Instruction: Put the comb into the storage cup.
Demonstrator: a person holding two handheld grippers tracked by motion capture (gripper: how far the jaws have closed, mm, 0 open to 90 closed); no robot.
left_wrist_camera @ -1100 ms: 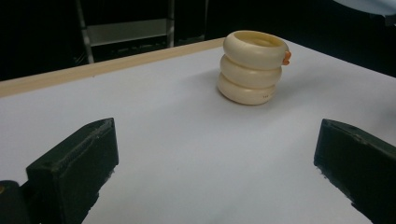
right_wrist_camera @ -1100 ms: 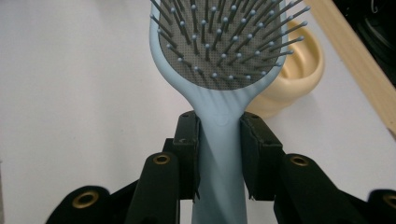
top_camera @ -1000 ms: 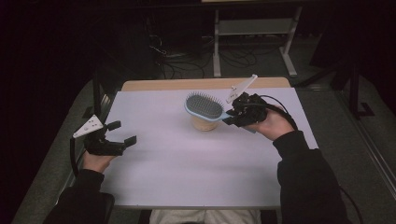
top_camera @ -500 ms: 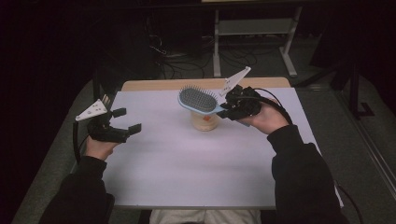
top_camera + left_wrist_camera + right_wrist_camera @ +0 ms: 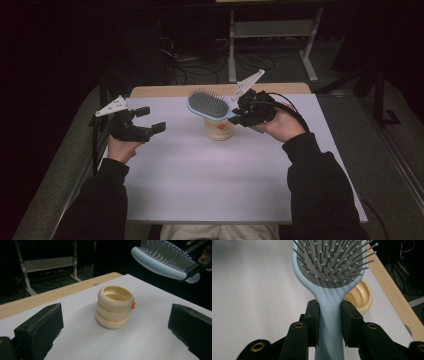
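Lifted further, hairbrush (image 5: 209, 104) hangs in right gripper (image 5: 243, 114) above cup (image 5: 219, 129).

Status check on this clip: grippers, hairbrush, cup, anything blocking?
Left gripper open, empty, fingers facing cream ridged cup. Right gripper shut on blue hairbrush handle, bristles up, brush above cup, not touching. Cup upright on white mat. Nothing blocking.

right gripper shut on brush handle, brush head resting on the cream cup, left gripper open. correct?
One thing is off: the brush is not resting on the cream cup. The left gripper view shows it held in the air above, apart from the cup. The right gripper is shut on its handle; the left gripper is open.
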